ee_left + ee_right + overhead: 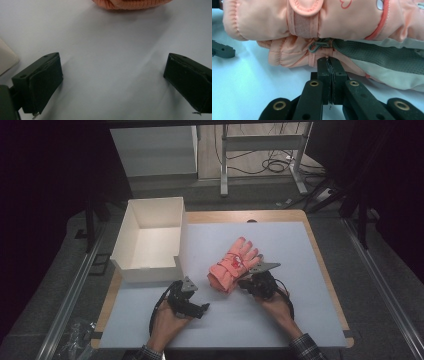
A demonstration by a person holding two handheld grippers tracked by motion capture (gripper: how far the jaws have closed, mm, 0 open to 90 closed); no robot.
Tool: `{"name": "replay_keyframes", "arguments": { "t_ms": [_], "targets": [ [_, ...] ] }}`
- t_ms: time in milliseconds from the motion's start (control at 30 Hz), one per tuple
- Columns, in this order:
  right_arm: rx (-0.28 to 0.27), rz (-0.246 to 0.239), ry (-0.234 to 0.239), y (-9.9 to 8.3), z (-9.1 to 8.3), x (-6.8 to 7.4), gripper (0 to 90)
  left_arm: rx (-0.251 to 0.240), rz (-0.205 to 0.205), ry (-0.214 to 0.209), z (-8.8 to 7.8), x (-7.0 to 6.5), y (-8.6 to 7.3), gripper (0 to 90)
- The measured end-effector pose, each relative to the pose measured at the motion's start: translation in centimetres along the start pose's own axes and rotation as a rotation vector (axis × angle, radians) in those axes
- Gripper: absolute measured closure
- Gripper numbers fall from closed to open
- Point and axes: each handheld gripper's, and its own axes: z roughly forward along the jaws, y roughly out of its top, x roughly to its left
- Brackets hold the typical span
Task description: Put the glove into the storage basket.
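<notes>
Gloves [234, 265] stacked mid-frame on table [300, 320], right of box [150, 240]. Right gripper [331, 61] jaws together, pinching lower glove's edge, likely to drag pair. Left gripper [196, 309] jaws apart, idle lower left, grasping nothing.

We count two pink gloves [235, 264], stacked one on the other, and one white box [150, 240]. We also count two grippers, the left gripper [197, 309] and the right gripper [248, 281], on one table [300, 320]
</notes>
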Motion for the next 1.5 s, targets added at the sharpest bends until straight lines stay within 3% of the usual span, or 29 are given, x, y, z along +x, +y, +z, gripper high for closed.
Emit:
{"name": "replay_keyframes", "arguments": {
  "t_ms": [333, 867, 1000, 1100, 1200, 1367, 1500],
  "targets": [
    [-0.02, -0.003, -0.041, -0.3, -1.9, -0.1, 74.6, -0.001, -0.003, -0.004, 0.0, 0.0, 0.0, 2.0],
    [-0.015, 0.059, -0.213, -4.2, -6.6, -3.2, 35.3, 0.002, -0.006, -0.008, 0.0, 0.1, 0.0, 2.0],
    [-0.004, 0.082, -0.237, -5.0, -7.1, -4.0, 31.2, 0.005, -0.016, -0.012, 0.0, 0.1, 0.1, 1.8],
    [0.004, 0.081, -0.295, -5.7, -7.7, -4.8, 26.7, 0.003, -0.034, -0.027, -0.1, 0.2, 0.4, 1.8],
    [0.012, 0.084, -0.311, -6.1, -7.8, -5.1, 23.1, 0.0, -0.041, -0.029, -0.5, 0.0, 1.1, 1.4],
    [0.015, 0.1, -0.307, -6.6, -7.7, -5.5, 20.3, -0.007, -0.032, -0.032, -1.0, 0.0, 2.3, 0.9],
    [0.017, 0.1, -0.314, -6.7, -7.6, -5.5, 18.2, -0.01, -0.05, -0.045, -1.4, 0.1, 3.6, 0.8]
  ]
}}
